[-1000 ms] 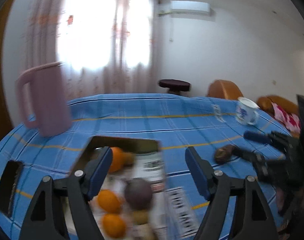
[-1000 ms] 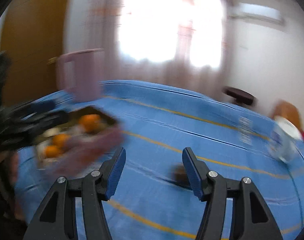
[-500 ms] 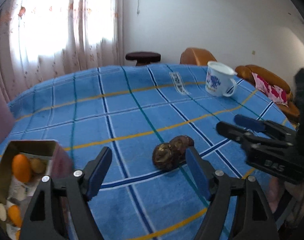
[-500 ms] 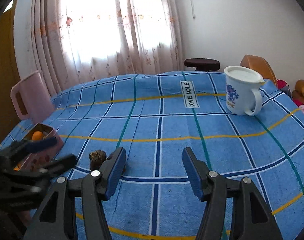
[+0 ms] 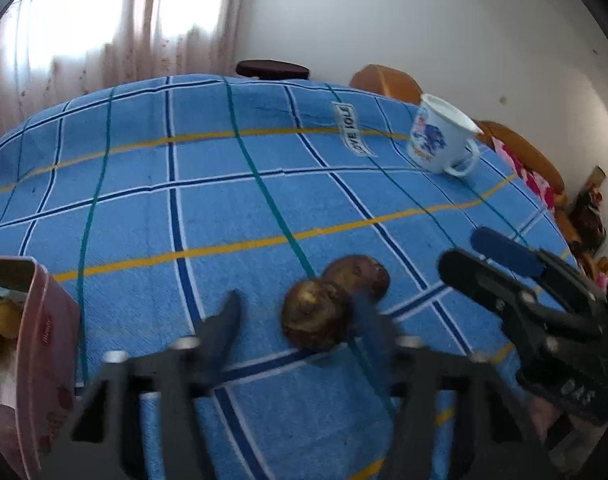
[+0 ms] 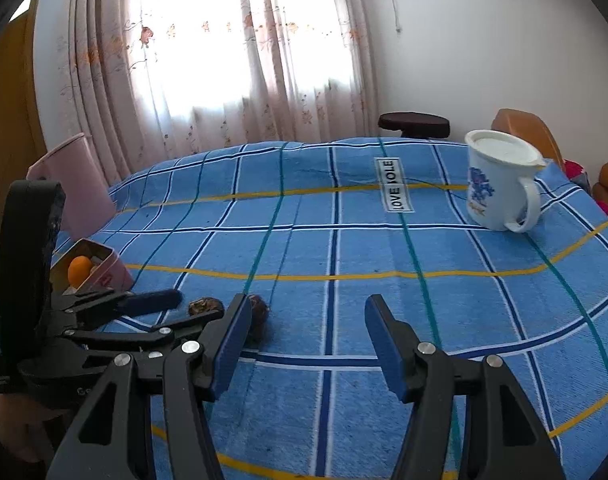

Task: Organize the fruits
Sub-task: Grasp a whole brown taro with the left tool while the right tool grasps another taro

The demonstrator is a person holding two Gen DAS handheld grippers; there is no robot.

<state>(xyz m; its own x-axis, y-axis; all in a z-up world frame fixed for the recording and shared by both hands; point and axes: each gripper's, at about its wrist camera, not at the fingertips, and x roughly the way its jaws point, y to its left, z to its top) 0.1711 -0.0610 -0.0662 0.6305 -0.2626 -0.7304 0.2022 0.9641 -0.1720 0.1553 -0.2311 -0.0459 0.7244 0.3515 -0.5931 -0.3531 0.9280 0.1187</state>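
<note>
Two brown wrinkled fruits lie touching on the blue checked cloth, the near one [image 5: 314,316] and the far one [image 5: 358,276]; they also show in the right wrist view [image 6: 203,307]. My left gripper [image 5: 299,320] is open and low, its jaws on either side of the near fruit. A pink box [image 5: 43,344] with orange fruits stands at the left; it also shows in the right wrist view [image 6: 103,270]. My right gripper [image 6: 308,330] is open and empty, just right of the fruits.
A white mug [image 6: 500,184] with a blue print stands at the far right of the table. A pink jug [image 6: 79,188] stands at the far left. A dark stool [image 6: 414,122] and orange chairs stand behind the table.
My left gripper has swung right from the pink box and moved down to the two brown fruits. My right gripper has moved closer to the table.
</note>
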